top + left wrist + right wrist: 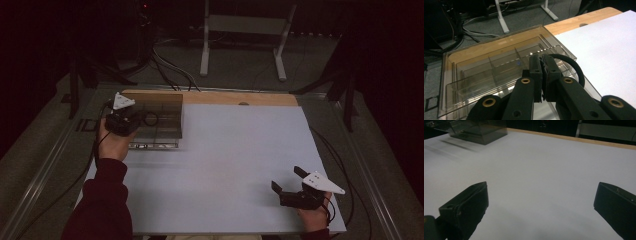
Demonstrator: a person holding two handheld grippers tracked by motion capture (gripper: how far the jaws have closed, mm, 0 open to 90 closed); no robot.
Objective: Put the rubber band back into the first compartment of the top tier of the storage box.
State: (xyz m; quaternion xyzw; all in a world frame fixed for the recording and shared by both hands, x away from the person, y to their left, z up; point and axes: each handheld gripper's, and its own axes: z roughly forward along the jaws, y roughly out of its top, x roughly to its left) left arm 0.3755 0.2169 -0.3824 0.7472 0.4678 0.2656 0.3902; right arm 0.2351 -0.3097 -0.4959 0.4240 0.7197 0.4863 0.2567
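White table (225, 165) — left gripper (543, 72) fingers clenched on black ring (574, 67); right gripper (541, 202) released.

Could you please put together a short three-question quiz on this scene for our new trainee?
1. True or false: the right gripper holds a black ring above the white sheet.
2. Which thing does the left gripper pinch? A) a black ring; B) a screwdriver; C) a bottle cap.
3. Fill in: the left gripper hovers over a clear plastic ______ with dividers.

Key
1. False: its jaws stand wide apart with nothing between them.
2. A: the jaws are closed on the ring's edge.
3. Organizer box, which sits at the table's far left corner in the high view.
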